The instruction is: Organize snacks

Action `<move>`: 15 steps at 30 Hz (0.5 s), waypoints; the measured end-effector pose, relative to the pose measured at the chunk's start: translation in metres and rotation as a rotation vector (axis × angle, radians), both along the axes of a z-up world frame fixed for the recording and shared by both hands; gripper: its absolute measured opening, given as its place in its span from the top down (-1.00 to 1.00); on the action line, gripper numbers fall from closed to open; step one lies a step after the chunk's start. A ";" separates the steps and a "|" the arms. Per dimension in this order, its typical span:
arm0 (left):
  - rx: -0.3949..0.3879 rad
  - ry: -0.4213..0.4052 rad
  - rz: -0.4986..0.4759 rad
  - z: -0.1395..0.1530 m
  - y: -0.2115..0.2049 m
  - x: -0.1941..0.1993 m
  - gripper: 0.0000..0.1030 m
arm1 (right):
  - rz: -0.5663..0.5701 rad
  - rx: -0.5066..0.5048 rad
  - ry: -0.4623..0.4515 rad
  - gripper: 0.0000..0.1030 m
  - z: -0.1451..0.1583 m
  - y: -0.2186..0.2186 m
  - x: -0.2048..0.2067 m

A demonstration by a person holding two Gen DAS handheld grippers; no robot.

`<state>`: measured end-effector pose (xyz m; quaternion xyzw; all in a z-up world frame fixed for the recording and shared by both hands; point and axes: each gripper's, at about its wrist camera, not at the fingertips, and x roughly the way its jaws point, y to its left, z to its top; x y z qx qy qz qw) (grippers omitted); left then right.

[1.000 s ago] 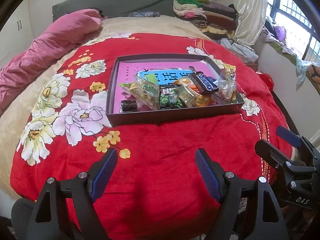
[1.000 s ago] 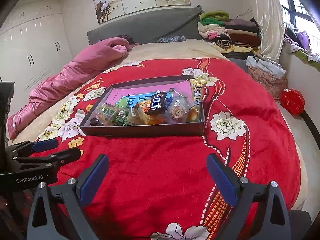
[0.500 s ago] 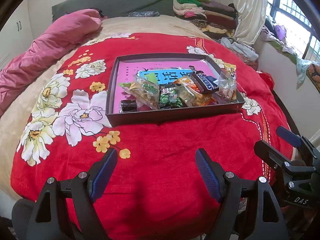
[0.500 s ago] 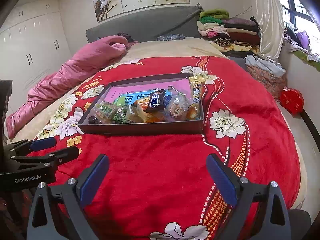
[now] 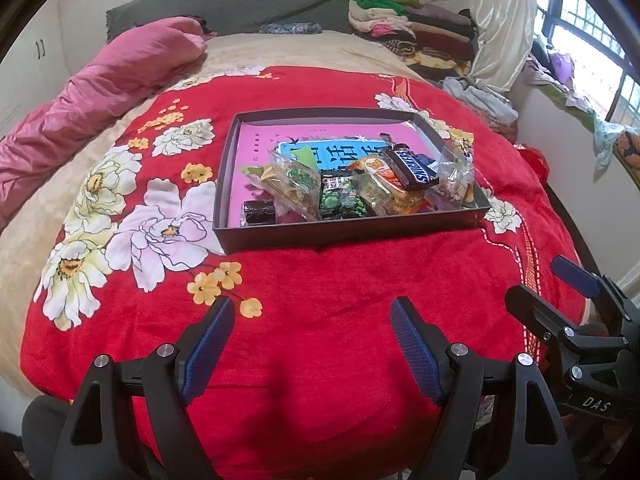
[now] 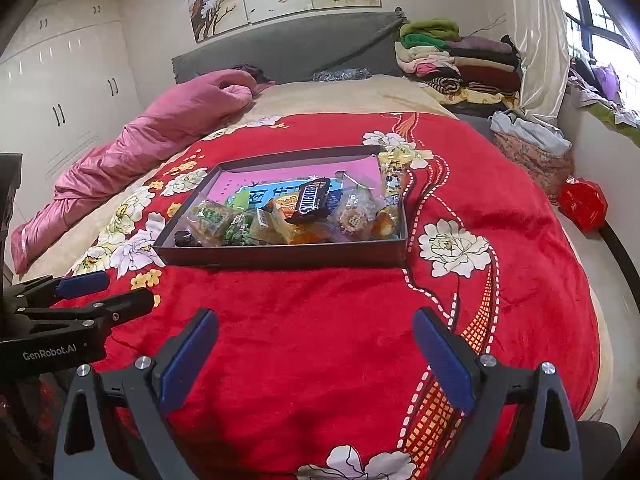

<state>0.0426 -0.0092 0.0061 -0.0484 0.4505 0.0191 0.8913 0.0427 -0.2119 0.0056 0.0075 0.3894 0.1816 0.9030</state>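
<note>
Snacks: heap of wrapped packets (image 5: 352, 188) crowded along near wall of shallow dark cardboard box (image 5: 348, 236), on red floral blanket (image 5: 320, 320); brown Snickers bar (image 6: 314, 200) on top. Heap fits either sorted or awaiting sorting. Yellow packet (image 6: 390, 178) straddles right rim. Left gripper (image 5: 310, 336), right gripper (image 6: 316, 350) spread wide, empty, well short of box. Lower packets overlapped, labels unreadable.

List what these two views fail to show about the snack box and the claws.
- Box floor, both views: covered by the heaped snacks.
- Blue card lettering, both views: partly covered by the Snickers bar and packets.
- Yellow packet, right view: its lower end sits behind the box wall.
- Handles behind the left claw and right claw: cut off by the bottom edge.
</note>
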 end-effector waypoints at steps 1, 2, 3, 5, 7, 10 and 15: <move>-0.002 -0.003 0.002 0.000 0.001 0.000 -0.57 | 0.000 0.000 0.000 -0.91 0.000 0.000 0.000; -0.002 -0.002 0.003 0.001 0.001 0.000 -0.57 | 0.001 -0.002 0.001 -0.91 0.000 0.000 0.000; -0.001 -0.002 0.005 0.000 0.001 0.000 -0.57 | 0.001 -0.004 0.000 -0.91 0.000 0.000 0.000; -0.002 0.000 0.007 0.000 0.002 0.000 -0.57 | 0.001 -0.003 0.000 -0.91 0.000 0.000 0.000; 0.000 -0.001 0.009 0.000 0.002 0.000 -0.57 | 0.001 -0.003 0.001 -0.91 -0.001 -0.001 0.000; -0.003 -0.004 0.011 0.000 0.003 0.000 -0.57 | 0.002 -0.005 0.004 -0.91 -0.002 -0.001 0.001; 0.000 0.002 0.016 0.000 0.004 0.001 -0.57 | 0.001 -0.008 0.003 -0.91 -0.003 -0.001 0.001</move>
